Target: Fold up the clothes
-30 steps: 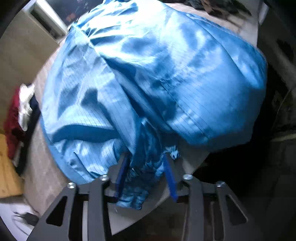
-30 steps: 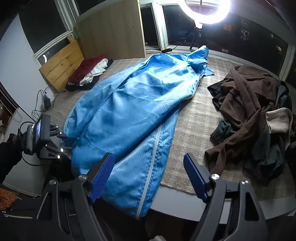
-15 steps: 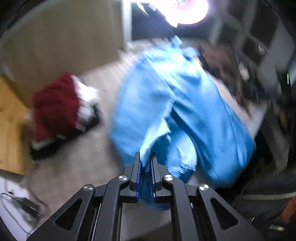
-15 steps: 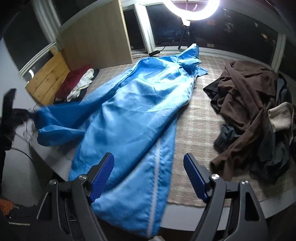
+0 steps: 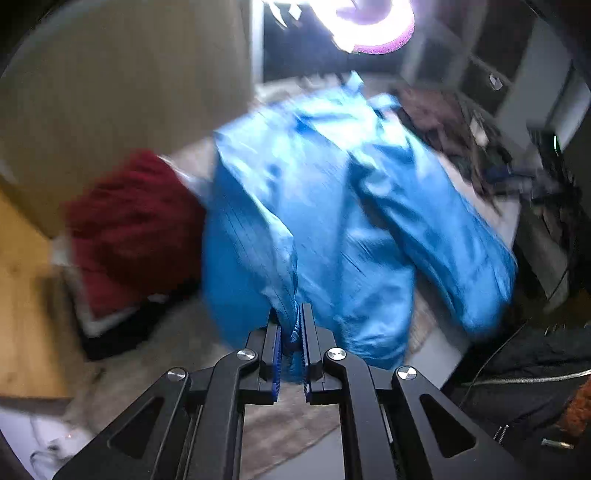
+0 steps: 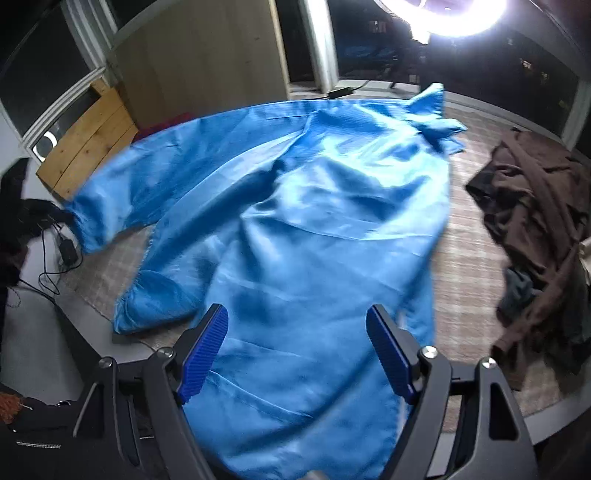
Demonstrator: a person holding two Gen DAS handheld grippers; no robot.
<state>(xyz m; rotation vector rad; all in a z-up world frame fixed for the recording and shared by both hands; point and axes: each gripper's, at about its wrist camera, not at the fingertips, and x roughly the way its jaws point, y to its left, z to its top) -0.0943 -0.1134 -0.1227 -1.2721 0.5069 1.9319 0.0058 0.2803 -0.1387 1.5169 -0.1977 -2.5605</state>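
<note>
A shiny blue long-sleeved garment lies spread over the plaid-covered table, collar at the far end. One sleeve is pulled out taut to the left, off the table. My left gripper is shut on the cuff end of that sleeve, and the fabric rises from its pads toward the body of the garment. My right gripper hangs open above the garment's lower half, with nothing between its blue pads. The second sleeve lies bunched at the table's left edge.
A heap of brown and dark clothes covers the table's right side. A red and white pile sits at the left by a wooden panel. Cables and a charger lie below on the left. A ring light glares from behind.
My left gripper closed on the sleeve end and carried it up and out to the left, stretching the sleeve. My right gripper slid left over the garment and stayed open.
</note>
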